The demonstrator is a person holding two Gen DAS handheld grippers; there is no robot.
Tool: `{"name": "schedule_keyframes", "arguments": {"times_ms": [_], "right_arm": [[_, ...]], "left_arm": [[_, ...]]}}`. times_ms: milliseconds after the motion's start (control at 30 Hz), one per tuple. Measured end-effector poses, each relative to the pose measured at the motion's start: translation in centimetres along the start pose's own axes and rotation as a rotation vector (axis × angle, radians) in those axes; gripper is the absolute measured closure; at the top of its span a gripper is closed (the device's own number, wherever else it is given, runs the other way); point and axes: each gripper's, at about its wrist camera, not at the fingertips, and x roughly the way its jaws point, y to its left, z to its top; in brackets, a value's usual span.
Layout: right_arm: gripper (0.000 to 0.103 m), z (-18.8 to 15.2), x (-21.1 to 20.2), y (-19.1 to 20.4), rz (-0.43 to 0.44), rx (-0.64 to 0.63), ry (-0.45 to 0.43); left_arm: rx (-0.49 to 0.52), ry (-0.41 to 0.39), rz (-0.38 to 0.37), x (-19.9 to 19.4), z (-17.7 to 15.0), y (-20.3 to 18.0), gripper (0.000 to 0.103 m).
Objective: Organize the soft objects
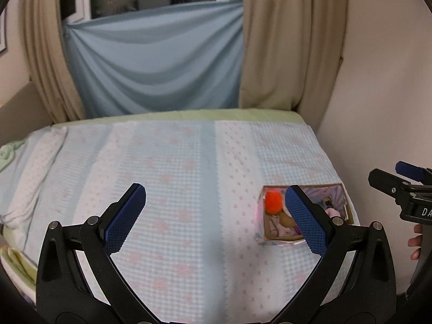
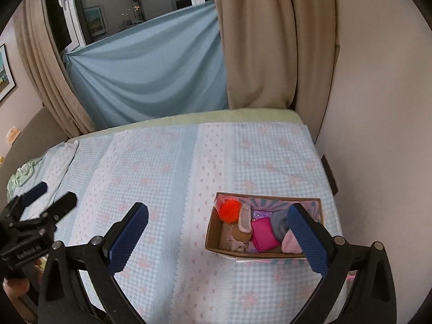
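A small cardboard box (image 2: 213, 236) sits on the bed at the right and also shows in the left wrist view (image 1: 348, 202). It holds several soft objects: an orange pom-pom (image 2: 230, 209) (image 1: 273, 201), a magenta cloth (image 2: 263, 233), a grey cloth (image 2: 279, 222), a pale pink piece (image 2: 290, 243) and a brown one (image 2: 241, 233). My left gripper (image 1: 216, 194) is open and empty above the bedspread, left of the box; it also shows in the right wrist view (image 2: 51, 195). My right gripper (image 2: 218, 213) is open and empty above the box's near left side; it also shows in the left wrist view (image 1: 399, 175).
The bed has a pale blue and white checked bedspread (image 2: 162, 189) with pink motifs. A white wall (image 2: 378, 135) runs along the bed's right side. Beige curtains (image 2: 256, 40) and a hung blue sheet (image 2: 148, 81) stand behind the bed. A green cloth (image 2: 21, 175) lies at far left.
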Motion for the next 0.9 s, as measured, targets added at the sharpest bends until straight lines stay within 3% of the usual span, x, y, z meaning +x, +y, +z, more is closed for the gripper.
{"name": "schedule_keyframes", "arguments": {"times_ms": [367, 900], "right_arm": [[0.001, -2.2, -4.9, 3.0, -0.11, -0.027, -0.106], [0.001, -1.6, -6.7, 3.7, -0.136, -0.002, -0.189]], "left_arm": [[-0.028, -0.097, 0.002, -5.5, -1.4, 2.3, 0.0], [0.007, -0.157, 0.007, -6.5, -1.0, 2.2, 0.0]]}}
